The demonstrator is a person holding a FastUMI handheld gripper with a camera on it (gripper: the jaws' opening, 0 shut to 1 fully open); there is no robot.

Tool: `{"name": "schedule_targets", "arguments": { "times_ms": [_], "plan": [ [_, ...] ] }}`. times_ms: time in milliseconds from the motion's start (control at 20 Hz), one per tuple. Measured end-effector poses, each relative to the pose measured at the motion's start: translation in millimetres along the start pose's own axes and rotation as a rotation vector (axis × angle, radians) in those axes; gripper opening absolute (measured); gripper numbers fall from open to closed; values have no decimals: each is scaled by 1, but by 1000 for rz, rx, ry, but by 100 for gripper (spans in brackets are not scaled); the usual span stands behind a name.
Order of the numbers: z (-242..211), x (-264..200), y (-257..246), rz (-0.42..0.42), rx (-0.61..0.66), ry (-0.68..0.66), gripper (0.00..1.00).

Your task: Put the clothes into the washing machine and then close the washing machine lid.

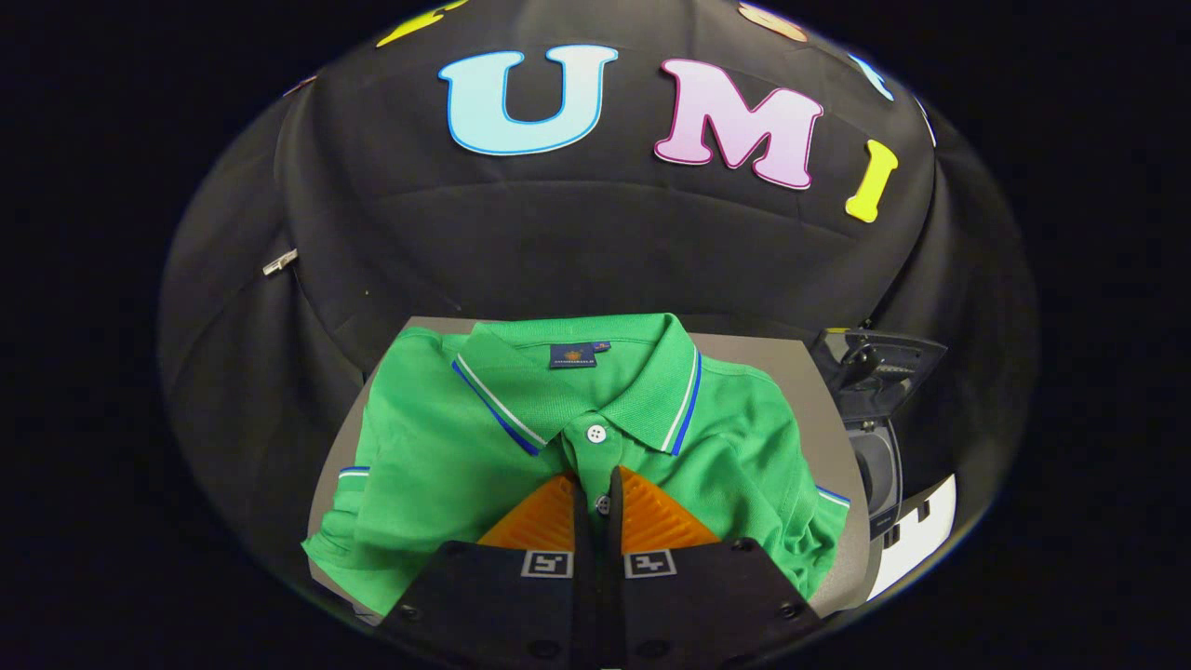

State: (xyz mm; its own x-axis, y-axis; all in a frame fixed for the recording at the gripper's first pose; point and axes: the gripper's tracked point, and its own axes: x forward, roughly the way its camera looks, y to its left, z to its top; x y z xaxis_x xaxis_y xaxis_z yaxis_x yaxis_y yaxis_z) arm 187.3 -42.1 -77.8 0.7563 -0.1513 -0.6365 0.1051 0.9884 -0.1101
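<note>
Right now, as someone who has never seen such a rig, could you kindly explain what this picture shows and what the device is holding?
The camera rides on a handheld two-finger gripper and looks forward along its fingers. A folded green polo shirt lies on a grey table. The fingers are nearly together, pinching the shirt's button placket just below the collar. Beyond the table's far side stands the washing machine, its lid raised. Behind everything hangs the booth's black cloth wall.

shirt (437, 465) placket hidden under tongs (595, 498), washing machine (879, 437) apparently cut off
</note>
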Motion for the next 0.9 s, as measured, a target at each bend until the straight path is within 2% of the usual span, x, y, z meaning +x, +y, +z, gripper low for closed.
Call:
{"name": "schedule_targets", "arguments": {
  "times_ms": [550, 900],
  "plan": [
    [20, -19, -7, -18, 2, -96, 5],
    [63, -61, -57, -49, -21, -222, 5]
  ]
}}
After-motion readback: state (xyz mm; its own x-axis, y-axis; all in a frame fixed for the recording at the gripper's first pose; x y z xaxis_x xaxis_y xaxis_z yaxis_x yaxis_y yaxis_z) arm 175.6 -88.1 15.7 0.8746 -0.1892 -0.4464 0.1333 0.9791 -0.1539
